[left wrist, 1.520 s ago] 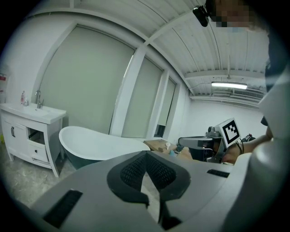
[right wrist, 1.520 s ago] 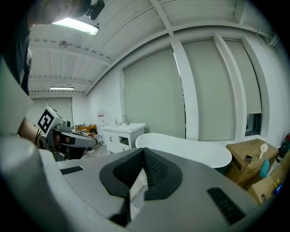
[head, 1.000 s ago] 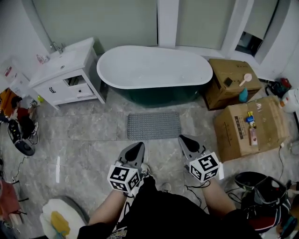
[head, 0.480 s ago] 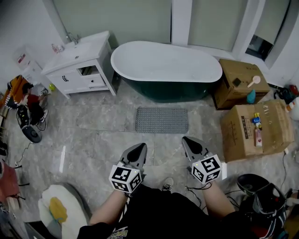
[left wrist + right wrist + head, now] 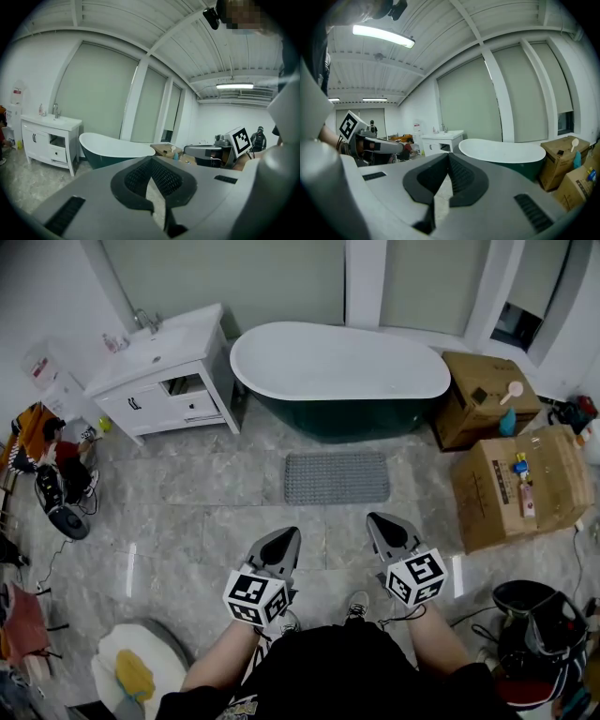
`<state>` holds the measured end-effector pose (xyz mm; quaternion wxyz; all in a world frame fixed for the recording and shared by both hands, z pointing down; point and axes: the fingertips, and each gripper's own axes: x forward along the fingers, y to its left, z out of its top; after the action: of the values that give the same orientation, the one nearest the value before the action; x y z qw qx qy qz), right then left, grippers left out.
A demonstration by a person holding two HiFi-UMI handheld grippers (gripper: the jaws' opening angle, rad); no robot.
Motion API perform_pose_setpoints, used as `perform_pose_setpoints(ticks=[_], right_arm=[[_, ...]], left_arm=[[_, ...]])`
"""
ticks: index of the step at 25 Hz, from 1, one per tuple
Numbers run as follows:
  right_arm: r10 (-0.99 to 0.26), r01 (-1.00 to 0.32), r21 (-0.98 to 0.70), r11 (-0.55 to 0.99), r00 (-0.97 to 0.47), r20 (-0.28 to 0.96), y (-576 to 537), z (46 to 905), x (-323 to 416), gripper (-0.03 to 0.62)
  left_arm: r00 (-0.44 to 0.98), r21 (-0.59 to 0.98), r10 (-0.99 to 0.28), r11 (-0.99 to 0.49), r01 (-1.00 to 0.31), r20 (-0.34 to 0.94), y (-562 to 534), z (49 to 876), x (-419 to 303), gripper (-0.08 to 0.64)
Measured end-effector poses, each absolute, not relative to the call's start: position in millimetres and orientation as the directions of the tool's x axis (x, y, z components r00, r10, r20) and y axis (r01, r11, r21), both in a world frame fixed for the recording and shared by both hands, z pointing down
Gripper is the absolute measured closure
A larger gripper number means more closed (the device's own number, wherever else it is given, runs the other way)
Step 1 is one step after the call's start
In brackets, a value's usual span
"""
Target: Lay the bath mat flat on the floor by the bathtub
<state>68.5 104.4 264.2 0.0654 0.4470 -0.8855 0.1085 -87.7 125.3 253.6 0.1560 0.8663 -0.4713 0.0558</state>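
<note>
The bath mat (image 5: 337, 477) lies flat on the floor (image 5: 216, 512) just before the bathtub (image 5: 339, 362), well apart from both tools. The left tongs (image 5: 285, 536) and right tongs (image 5: 379, 521) are closed and empty. The mat is judged light, limp and textured; grip it at the two near corners.

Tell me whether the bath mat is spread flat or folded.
Spread flat. The grey bath mat shows as one full rectangle on the floor beside the bathtub, no fold or raised corner.

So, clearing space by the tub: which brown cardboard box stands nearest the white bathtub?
The smaller, darker cardboard box, right beside the white bathtub at its end; the larger, paler cardboard box stands farther out.
</note>
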Motion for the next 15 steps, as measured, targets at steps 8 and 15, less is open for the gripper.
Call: perform_pose_setpoints(ticks=[8,15], right_arm=[[-0.815,-0.843,-0.118,0.526,-0.538,0.213,132.2,257.2,9.2,0.575],[-0.844,-0.875,-0.123,0.468,-0.484,0.231,163.4,270.4,-0.8,0.575]], left_arm=[[0.598,0.230,-0.767,-0.554,-0.800,0.233,132.5,254.5,-146.0,0.545],[0.641,0.231,-0.735,-0.599,-0.767,0.220,153.9,261.6,-160.6,0.544]])
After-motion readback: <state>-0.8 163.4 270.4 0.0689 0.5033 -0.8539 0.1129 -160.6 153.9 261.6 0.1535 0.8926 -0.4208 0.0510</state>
